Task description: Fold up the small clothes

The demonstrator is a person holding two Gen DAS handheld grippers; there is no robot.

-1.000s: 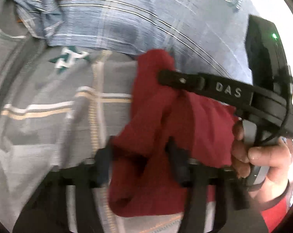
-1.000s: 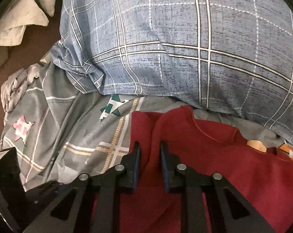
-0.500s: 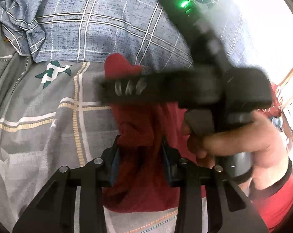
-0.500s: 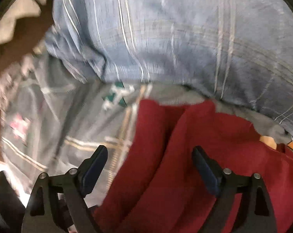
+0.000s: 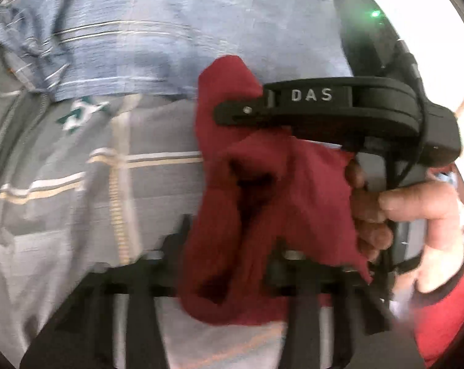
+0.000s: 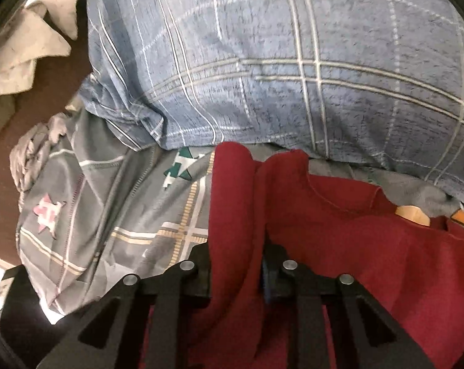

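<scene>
A small dark red garment [image 5: 262, 203] is bunched and held up over the grey patterned bedsheet [image 5: 78, 184]. My left gripper [image 5: 229, 258] is shut on a fold of it near the lower edge. My right gripper [image 6: 236, 261] is shut on another fold of the red garment [image 6: 355, 246]; it shows side-on in the left wrist view [image 5: 232, 112], its tip pressed into the cloth's upper part. The person's hand [image 5: 401, 215] holds its handle. The rest of the garment spreads right on the bed in the right wrist view.
A blue plaid pillow [image 6: 278, 61] lies just behind the garment. A pale crumpled cloth [image 6: 23, 46] lies at far left on a brown surface [image 6: 47, 98]. The sheet's bunched corner [image 6: 38, 153] marks the bed's left edge.
My right gripper was open half a second ago and has shut on a fold of the red garment. The left gripper has kept its hold while the view shook.
</scene>
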